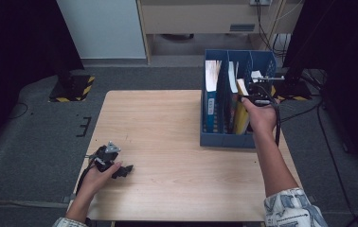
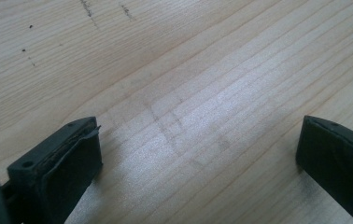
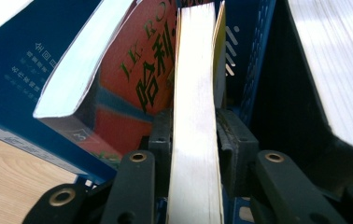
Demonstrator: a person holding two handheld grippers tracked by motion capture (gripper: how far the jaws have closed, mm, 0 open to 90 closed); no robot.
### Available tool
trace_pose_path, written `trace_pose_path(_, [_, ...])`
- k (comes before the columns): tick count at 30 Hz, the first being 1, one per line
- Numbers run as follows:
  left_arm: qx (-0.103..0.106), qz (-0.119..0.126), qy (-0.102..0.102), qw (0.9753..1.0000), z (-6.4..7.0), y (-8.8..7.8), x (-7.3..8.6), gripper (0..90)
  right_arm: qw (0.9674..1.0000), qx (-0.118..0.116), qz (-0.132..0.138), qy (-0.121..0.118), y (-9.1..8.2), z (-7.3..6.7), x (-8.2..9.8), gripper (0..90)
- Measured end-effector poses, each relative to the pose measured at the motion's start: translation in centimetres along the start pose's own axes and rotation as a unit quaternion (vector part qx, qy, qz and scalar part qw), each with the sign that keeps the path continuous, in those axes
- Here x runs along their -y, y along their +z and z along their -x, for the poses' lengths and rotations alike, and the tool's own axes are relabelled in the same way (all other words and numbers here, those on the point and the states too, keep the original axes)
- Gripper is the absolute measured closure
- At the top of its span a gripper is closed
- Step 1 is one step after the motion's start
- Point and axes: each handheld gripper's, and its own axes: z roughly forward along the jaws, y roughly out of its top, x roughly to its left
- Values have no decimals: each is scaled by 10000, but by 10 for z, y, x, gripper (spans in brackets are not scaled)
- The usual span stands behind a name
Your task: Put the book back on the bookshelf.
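A blue divided file rack (image 1: 224, 139) stands at the right of the wooden table (image 1: 167, 137) with several books upright in it. My right gripper (image 1: 258, 96) reaches into the rack from above. In the right gripper view its jaws (image 3: 194, 135) lie against both faces of a thin yellow-covered book (image 3: 195, 70), page edge towards the camera. An orange paperback (image 3: 132, 79) leans just left of it. My left gripper (image 1: 126, 169) rests on the table near the front left corner, open (image 2: 198, 154), with bare wood between its jaws.
A blue book (image 1: 211, 94) fills the rack's left slot. Another thick book (image 3: 333, 60) stands in the compartment to the right of the held one. Beyond the table are grey carpet, black stand bases (image 1: 73, 87) and cables (image 1: 328, 142).
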Motion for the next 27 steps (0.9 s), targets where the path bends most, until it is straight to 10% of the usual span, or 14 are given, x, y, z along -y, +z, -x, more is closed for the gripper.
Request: trace_pose_path(27, [13, 2, -17, 10000, 1, 0, 0, 0, 9992, 368, 177, 38, -6, 4, 7, 753])
